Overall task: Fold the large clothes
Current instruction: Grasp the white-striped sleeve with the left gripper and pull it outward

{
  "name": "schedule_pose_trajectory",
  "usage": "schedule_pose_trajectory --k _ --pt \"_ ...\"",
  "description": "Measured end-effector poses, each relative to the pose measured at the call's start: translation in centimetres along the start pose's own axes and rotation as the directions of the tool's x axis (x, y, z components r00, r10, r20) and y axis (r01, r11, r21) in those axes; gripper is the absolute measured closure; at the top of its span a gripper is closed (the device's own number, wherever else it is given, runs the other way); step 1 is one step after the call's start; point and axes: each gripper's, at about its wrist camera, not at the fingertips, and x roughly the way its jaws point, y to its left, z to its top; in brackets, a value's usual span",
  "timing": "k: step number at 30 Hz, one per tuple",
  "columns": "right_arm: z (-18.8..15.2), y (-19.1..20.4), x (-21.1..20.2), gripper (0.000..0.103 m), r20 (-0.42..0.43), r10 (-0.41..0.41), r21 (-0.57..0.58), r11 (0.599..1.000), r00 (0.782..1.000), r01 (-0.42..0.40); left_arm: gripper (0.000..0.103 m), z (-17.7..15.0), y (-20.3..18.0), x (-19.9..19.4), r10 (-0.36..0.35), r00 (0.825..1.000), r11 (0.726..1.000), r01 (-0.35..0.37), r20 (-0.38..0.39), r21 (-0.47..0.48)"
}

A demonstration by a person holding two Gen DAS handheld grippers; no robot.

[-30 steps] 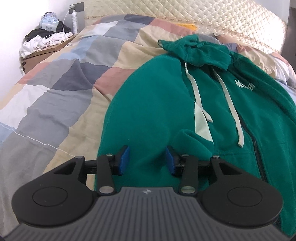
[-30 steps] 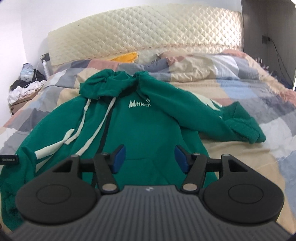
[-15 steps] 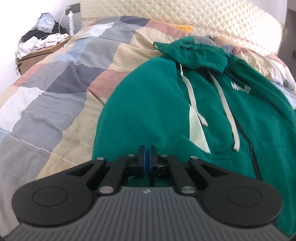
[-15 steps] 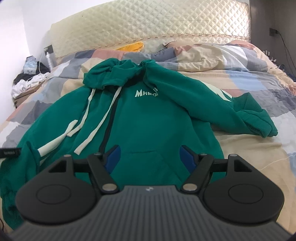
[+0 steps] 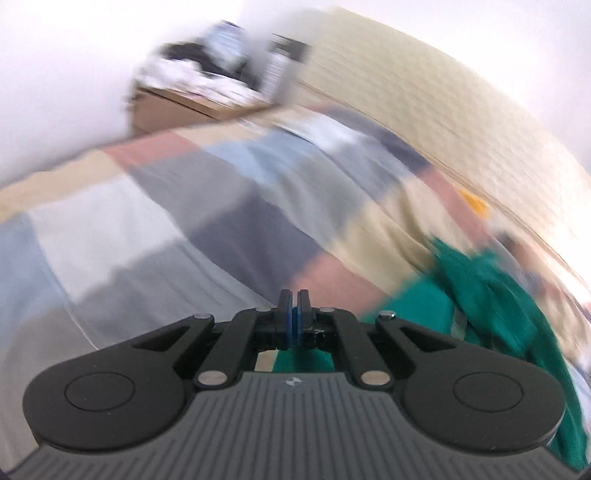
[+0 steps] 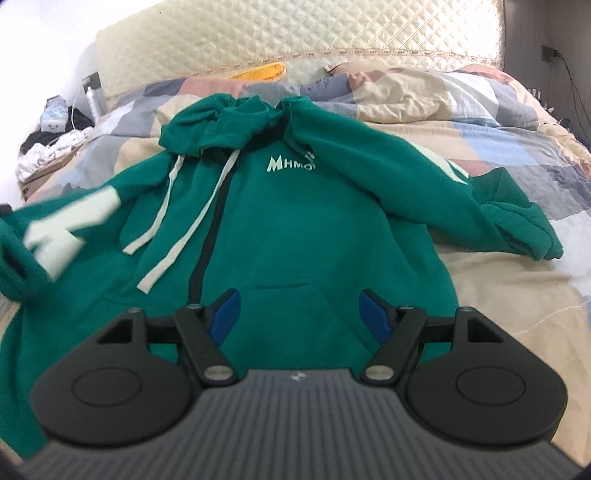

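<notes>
One green hoodie (image 6: pixel 295 206), front up across the patchwork quilt of the bed (image 6: pixel 498 147). Hood (image 6: pixel 221 125) bunched toward the headboard (image 6: pixel 295 33), two pale drawstrings (image 6: pixel 192 229) trailing down the chest beside the dark zip line, white lettering (image 6: pixel 290 164) on the breast, pouch pocket (image 6: pixel 295 295) low on the front. Sleeve on the right of the right wrist view (image 6: pixel 443 184) angled out and down, cuff crumpled on the quilt. Opposite sleeve (image 6: pixel 55 229), with its pale stripe, raised off the bed at the left edge of that view and smeared with blur.

Right gripper (image 6: pixel 299 314) poised over the pocket, blue fingers (image 6: pixel 225 310) set wide apart, nothing between them, no cloth touched.

Left gripper (image 5: pixel 294 314) off to the hoodie's side, fingers pressed together with barely a slit between the pads, green cloth showing directly beneath them; hoodie body (image 5: pixel 480 295) at the right of that blurred, tilted view.

Farther out: yellow item (image 6: pixel 262 72) against the headboard, rumpled bedding beside it, and a cardboard box with heaped clothes (image 6: pixel 48 147) by the wall.
</notes>
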Motion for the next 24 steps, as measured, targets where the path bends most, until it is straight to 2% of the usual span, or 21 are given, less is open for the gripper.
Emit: schedule_pose_trajectory --k 2,4,8,12,14,16,17,19,21,22,24 --pt "0.1 0.3 0.7 0.031 -0.012 0.001 -0.008 1.0 1.0 -0.001 0.1 0.8 1.6 1.3 0.093 0.995 0.996 -0.093 0.047 -0.002" --pt "0.1 0.4 1.4 0.031 -0.023 0.003 -0.008 1.0 1.0 -0.003 0.1 1.2 3.1 2.8 0.145 0.989 0.989 -0.145 0.041 0.001" --pt "0.1 0.8 2.8 0.031 -0.039 -0.006 -0.023 1.0 0.999 0.006 0.1 1.1 6.0 4.7 0.139 0.989 0.987 -0.142 -0.052 -0.07" --pt "0.0 0.8 3.2 0.031 -0.054 -0.006 -0.016 1.0 0.999 0.005 0.099 0.8 5.3 3.2 0.151 0.988 0.988 -0.15 -0.036 0.03" --pt "0.0 0.7 3.1 0.031 -0.05 -0.006 -0.015 1.0 0.999 0.005 0.09 0.2 5.0 1.4 0.112 0.993 0.993 -0.111 -0.027 0.044" --pt "0.1 0.6 3.0 0.031 -0.045 -0.002 -0.006 1.0 0.999 0.002 0.057 -0.5 4.9 -0.2 0.084 0.996 0.996 -0.083 -0.033 0.045" --pt "0.2 0.5 2.9 0.031 -0.042 0.001 -0.001 1.0 0.999 -0.001 0.052 -1.0 4.6 -1.1 0.076 0.997 0.996 -0.074 -0.034 0.057" --pt "0.3 0.4 2.7 0.031 -0.034 0.002 0.002 1.0 0.999 -0.002 0.05 -1.8 3.7 -2.4 0.071 0.997 0.991 -0.067 -0.033 0.119" --pt "0.4 0.2 2.4 0.031 -0.027 0.002 0.005 1.0 1.0 -0.002 0.045 -2.9 2.5 -2.8 0.088 0.993 0.979 -0.072 -0.08 0.19" --pt "0.3 0.1 2.2 0.031 -0.025 0.001 0.008 1.0 1.0 -0.001 0.042 -3.3 2.0 -2.6 0.107 0.989 0.973 -0.082 -0.105 0.215" --pt "0.2 0.0 2.0 0.031 -0.021 -0.003 0.01 1.0 1.0 0.003 0.041 -4.3 1.4 -1.8 0.16 0.98 0.954 -0.122 -0.12 0.275"
